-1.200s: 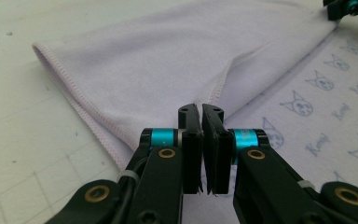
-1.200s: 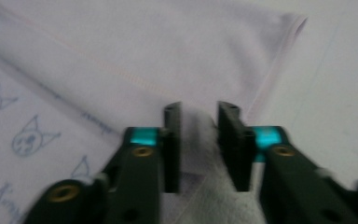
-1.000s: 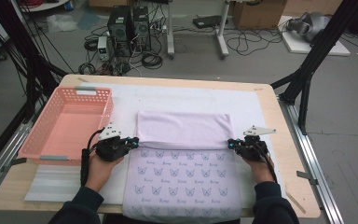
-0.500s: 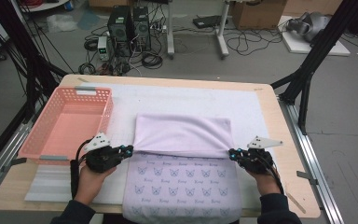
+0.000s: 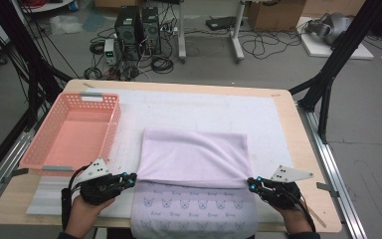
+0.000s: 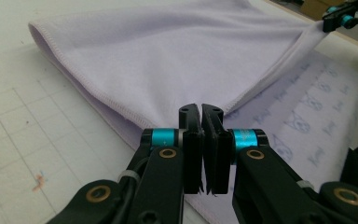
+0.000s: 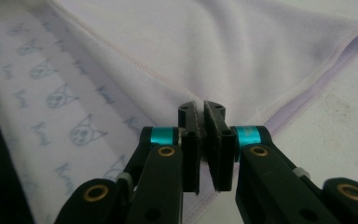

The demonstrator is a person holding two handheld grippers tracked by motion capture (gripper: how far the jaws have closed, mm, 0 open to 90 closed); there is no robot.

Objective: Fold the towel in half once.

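Both grippers have drawn back toward the person since a second ago, pulling the folded edge of the lilac towel (image 5: 194, 159) with them. Left gripper (image 5: 132, 178) is clamped tight on one corner of that edge, right gripper (image 5: 250, 184) on the other, the fold stretched between them over the printed layer on the tabletop (image 5: 288, 119). Beyond the left gripper sits a pink basket (image 5: 72, 132).

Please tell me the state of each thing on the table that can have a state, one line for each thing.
Towel: far half folded toward the person, plain side up; printed side showing at the near edge.
Left hand-held gripper: shut on the towel's folded corner.
Right hand-held gripper: shut on the towel's other folded corner.
Pink basket: upright, nothing inside.
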